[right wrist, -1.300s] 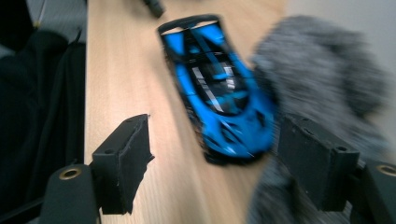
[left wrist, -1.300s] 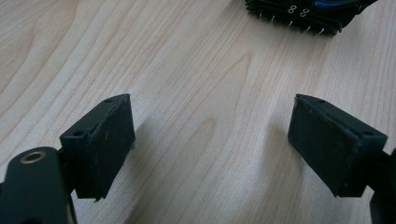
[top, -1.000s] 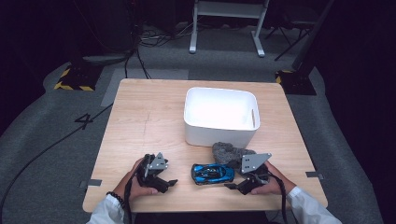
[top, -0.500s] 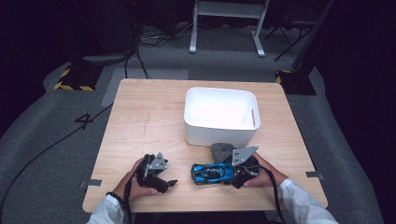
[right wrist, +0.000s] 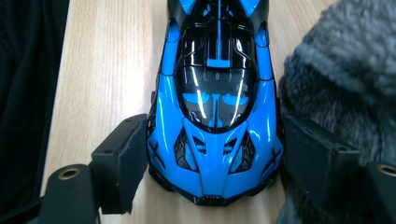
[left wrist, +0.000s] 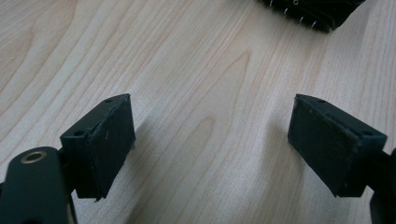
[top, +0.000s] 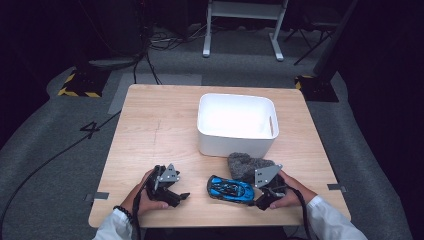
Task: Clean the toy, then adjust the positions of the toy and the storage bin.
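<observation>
A: Where is the blue toy car (right wrist: 215, 107)?

B: On the surface (top: 165, 130) near its front edge, just beside the grey plush (top: 247, 166), in front of the white bin (top: 236, 145). My right claw (right wrist: 212, 163) straddles its nose; the jaws have just been closing and look about touching its sides.

A: Advice?

B: I'd centre the car, keep the plush out, then squeeze evenly. My left claw (left wrist: 212, 144) rests apart, holding nothing.

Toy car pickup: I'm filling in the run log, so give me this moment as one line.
right gripper: jaws closing around blue toy car, grip uncertain | left gripper: open, over bare table | white bin: empty
</observation>
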`<state>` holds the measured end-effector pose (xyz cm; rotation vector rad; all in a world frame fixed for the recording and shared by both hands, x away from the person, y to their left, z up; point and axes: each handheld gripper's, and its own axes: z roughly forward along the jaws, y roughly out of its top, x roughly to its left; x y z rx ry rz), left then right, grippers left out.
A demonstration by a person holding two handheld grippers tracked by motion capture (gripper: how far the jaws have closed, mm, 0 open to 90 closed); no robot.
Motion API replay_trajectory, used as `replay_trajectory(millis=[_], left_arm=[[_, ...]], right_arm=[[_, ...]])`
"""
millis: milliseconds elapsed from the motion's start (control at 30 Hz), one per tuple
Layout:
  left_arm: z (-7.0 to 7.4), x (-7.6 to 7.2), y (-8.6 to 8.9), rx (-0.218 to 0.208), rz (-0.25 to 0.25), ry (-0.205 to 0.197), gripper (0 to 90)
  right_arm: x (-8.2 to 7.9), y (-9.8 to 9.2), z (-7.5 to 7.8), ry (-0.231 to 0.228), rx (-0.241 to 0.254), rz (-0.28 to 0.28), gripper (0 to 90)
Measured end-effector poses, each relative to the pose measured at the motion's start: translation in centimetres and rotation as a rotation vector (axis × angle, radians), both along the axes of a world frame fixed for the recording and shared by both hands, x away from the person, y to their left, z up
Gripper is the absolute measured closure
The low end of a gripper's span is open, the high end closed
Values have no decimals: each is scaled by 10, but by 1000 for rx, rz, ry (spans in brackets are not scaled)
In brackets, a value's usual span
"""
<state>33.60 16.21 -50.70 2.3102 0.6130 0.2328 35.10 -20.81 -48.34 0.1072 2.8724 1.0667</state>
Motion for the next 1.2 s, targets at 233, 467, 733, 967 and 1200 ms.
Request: replay_trajectory(millis=[233, 467, 733, 967, 1200], left_arm=[[0, 0, 0, -1, 1, 2, 152], [0, 0, 0, 0, 1, 2, 152], [0, -1, 1, 1, 4, 0, 155], [0, -1, 0, 1, 2, 0, 154], [0, 0, 0, 0, 0, 1, 153]], right_arm=[[-4, 3, -8, 34, 45, -40, 235], [-8, 11, -19, 36, 77, -117, 222], [-16, 10, -24, 18, 118, -204, 231], [-14, 8, -22, 14, 111, -175, 253], [-12, 7, -21, 14, 97, -154, 257]])
